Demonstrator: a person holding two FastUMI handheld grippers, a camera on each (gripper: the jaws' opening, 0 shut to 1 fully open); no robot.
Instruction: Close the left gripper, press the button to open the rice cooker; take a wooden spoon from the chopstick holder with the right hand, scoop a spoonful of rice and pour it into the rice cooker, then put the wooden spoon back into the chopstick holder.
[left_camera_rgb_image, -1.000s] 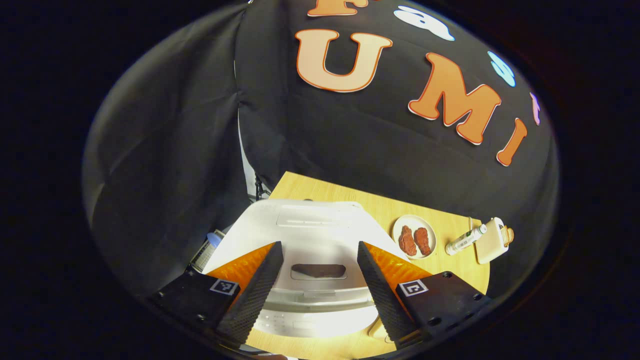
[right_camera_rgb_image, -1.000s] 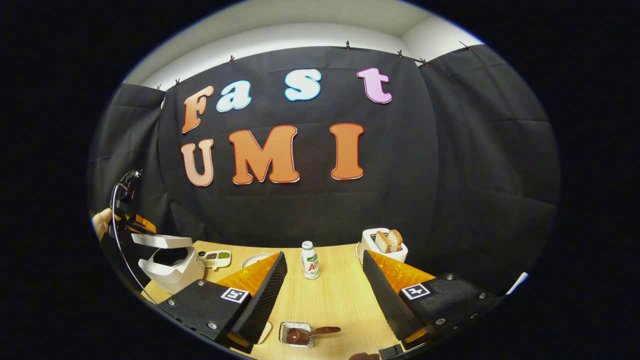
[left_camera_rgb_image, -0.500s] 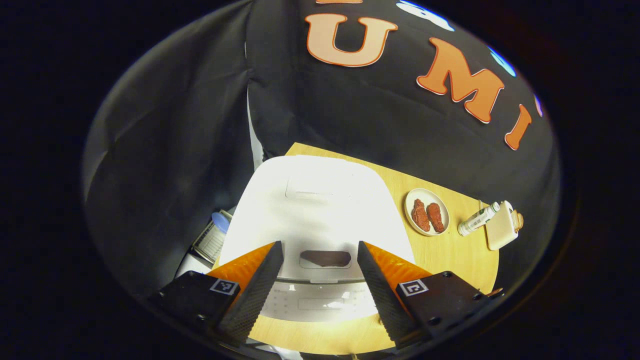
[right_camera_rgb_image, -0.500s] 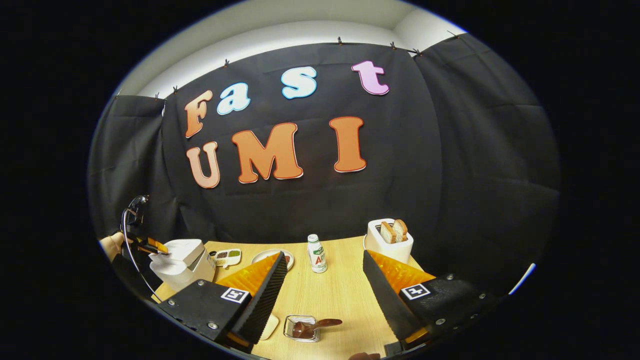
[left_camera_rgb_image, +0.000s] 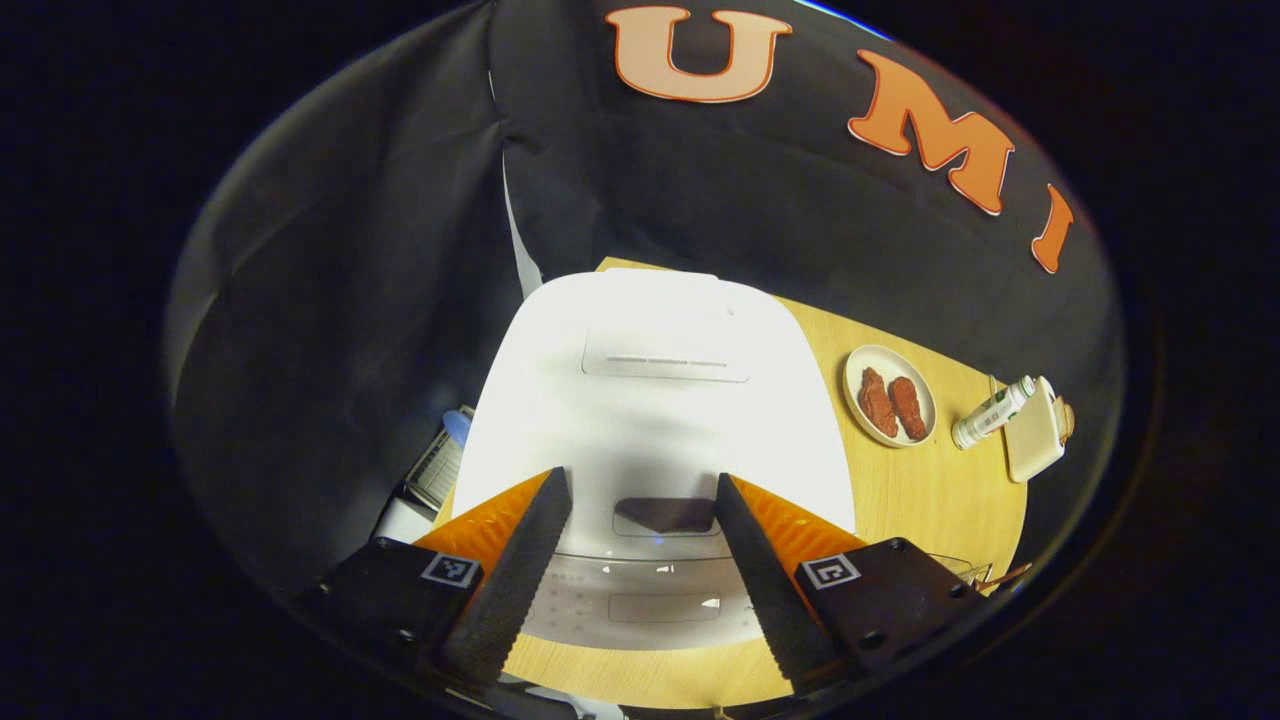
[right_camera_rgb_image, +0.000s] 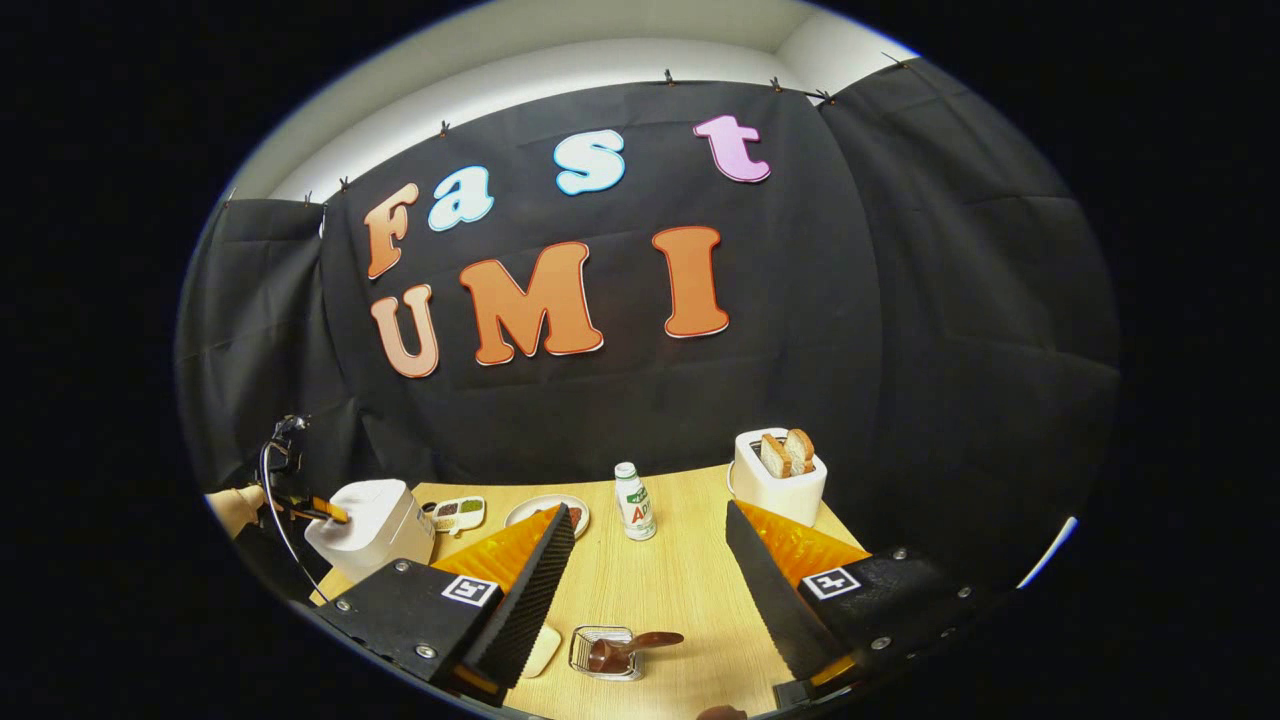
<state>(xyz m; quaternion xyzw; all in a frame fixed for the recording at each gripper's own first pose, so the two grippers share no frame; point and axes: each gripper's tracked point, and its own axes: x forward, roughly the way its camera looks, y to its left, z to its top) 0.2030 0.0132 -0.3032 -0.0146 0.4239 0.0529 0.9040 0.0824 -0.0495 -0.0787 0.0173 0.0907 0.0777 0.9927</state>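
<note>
Left claw released above closed rice cooker; right claw released above wooden spoon.

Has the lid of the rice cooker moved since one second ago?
Yes. In the right gripper view the rice cooker lid, raised before, now lies shut on the body, beside the unmoved seasoning tray.

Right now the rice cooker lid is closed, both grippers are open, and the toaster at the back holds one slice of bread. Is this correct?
Not quite: the toaster holds two slices of bread, as the right gripper view shows. The rest stands: the rice cooker lid is closed, and the left gripper and the right gripper are open.
</note>
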